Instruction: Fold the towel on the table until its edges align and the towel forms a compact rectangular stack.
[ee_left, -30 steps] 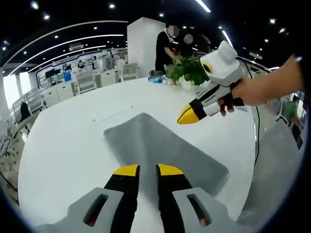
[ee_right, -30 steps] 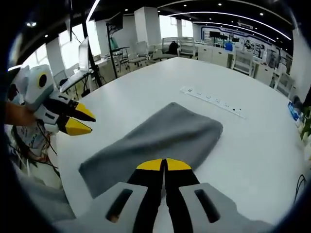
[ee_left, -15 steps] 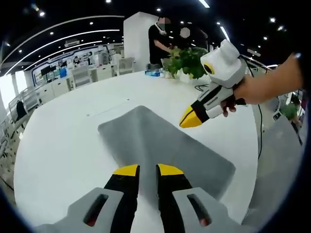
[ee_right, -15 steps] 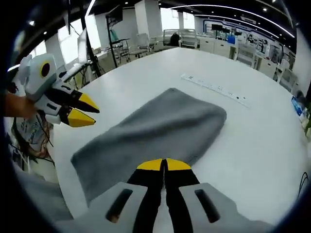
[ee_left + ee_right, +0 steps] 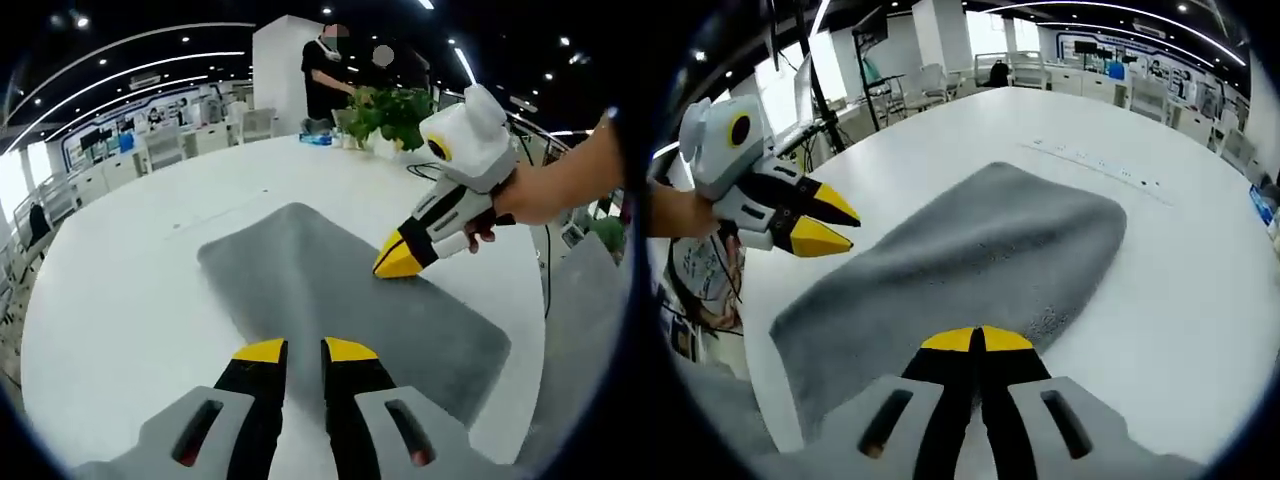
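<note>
A grey towel [image 5: 340, 290] lies flat on the round white table [image 5: 120, 290], folded into a long rectangle with rounded edges. My left gripper [image 5: 305, 350] hovers over the towel's near end with its yellow-tipped jaws a little apart and nothing between them. Coming in from the right, held by a hand, my right gripper [image 5: 400, 262] points down at the towel's right long edge with its tips together. In the right gripper view the towel [image 5: 970, 260] stretches away below my shut right gripper [image 5: 977, 340], and the left gripper [image 5: 830, 222] stands open beside the towel's left edge.
A potted plant [image 5: 385, 110] and a small blue item [image 5: 320, 138] stand at the table's far side, with people [image 5: 325, 70] behind them. A white power strip [image 5: 1095, 165] lies on the table beyond the towel. The table's edge [image 5: 755, 330] runs close to the towel's near end.
Both grippers have come closer to the towel. The right gripper has dropped from above the table down to the towel's surface. The towel itself lies as before.
</note>
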### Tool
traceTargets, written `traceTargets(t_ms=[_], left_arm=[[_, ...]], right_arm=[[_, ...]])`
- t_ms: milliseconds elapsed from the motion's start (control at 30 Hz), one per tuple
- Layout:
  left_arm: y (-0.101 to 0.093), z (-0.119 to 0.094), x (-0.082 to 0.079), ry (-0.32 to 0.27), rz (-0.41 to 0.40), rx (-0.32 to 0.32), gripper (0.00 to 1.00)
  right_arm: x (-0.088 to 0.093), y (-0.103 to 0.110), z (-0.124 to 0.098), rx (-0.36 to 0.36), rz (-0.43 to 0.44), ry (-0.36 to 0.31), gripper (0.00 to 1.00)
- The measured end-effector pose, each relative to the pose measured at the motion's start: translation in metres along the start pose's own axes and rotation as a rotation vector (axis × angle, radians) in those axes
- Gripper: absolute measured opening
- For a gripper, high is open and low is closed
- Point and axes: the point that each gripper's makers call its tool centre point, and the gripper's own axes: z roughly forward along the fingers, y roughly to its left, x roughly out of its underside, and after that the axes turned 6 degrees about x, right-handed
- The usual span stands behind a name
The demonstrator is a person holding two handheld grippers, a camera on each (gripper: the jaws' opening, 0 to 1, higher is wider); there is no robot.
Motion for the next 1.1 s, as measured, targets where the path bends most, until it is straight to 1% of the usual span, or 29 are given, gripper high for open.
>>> traceTargets(t_ms=[67,167,233,267,367,433,500,567,600,667,733,767,800,900,933,1000,1033,1067,1100], left_arm=[[0.002,0.01,0.0,0.001,0.009,0.005,0.14],[0.004,0.02,0.003,0.019,0.015,0.008,0.14],[0.008,0.027,0.008,0.043,0.038,0.007,0.14],[0.011,0.03,0.013,0.066,0.059,0.0,0.14],[0.019,0.035,0.022,0.085,0.081,-0.013,0.11],[0.023,0.036,0.019,0.067,0.029,-0.015,0.11],[0.025,0.035,0.017,0.069,0.068,-0.026,0.11],[0.023,0.036,0.016,0.073,0.07,-0.024,0.11],[0.022,0.035,0.012,0.07,0.062,-0.025,0.11],[0.022,0.036,0.002,0.031,0.075,-0.026,0.11],[0.023,0.04,-0.012,0.001,0.077,-0.026,0.12],[0.024,0.043,-0.016,-0.002,0.072,-0.023,0.12],[0.025,0.049,-0.02,-0.007,0.063,-0.016,0.12],[0.028,0.06,-0.024,-0.007,0.068,-0.017,0.12],[0.026,0.062,-0.028,-0.017,0.073,-0.014,0.12],[0.031,0.069,-0.031,-0.017,0.094,-0.024,0.12],[0.034,0.072,-0.03,-0.011,0.098,-0.029,0.13],[0.04,0.076,-0.026,0.012,0.11,-0.04,0.13],[0.044,0.078,-0.024,0.021,0.114,-0.047,0.13]], right_arm=[[0.006,-0.002,0.003,-0.001,-0.004,0.008,0.0],[0.009,0.0,0.002,-0.006,-0.021,0.002,0.0],[0.01,-0.002,0.002,-0.009,-0.021,-0.004,0.0],[0.011,-0.002,0.001,-0.012,-0.016,-0.008,0.0],[0.015,-0.003,-0.002,-0.012,-0.023,-0.016,0.0],[0.016,-0.003,-0.005,-0.012,-0.023,-0.025,0.0],[0.017,-0.004,-0.007,-0.014,-0.017,-0.027,0.0],[0.017,-0.004,-0.008,-0.017,-0.02,-0.028,0.0],[0.017,-0.004,-0.008,-0.018,-0.016,-0.024,0.0],[0.013,-0.004,-0.008,-0.019,-0.009,-0.021,0.0],[0.004,-0.005,-0.008,-0.011,-0.027,-0.045,0.0],[0.0,-0.007,-0.009,0.006,-0.036,-0.06,0.0],[-0.003,-0.009,-0.009,0.013,-0.026,-0.071,0.0],[-0.009,-0.013,-0.008,0.02,-0.004,-0.092,0.0],[-0.011,-0.015,-0.007,0.028,-0.009,-0.1,0.0],[-0.017,-0.023,-0.001,0.044,-0.023,-0.122,0.0],[-0.02,-0.027,0.001,0.055,-0.026,-0.133,0.0],[-0.022,-0.03,0.006,0.065,-0.024,-0.145,0.0],[-0.022,-0.032,0.009,0.066,-0.021,-0.14,0.0]])
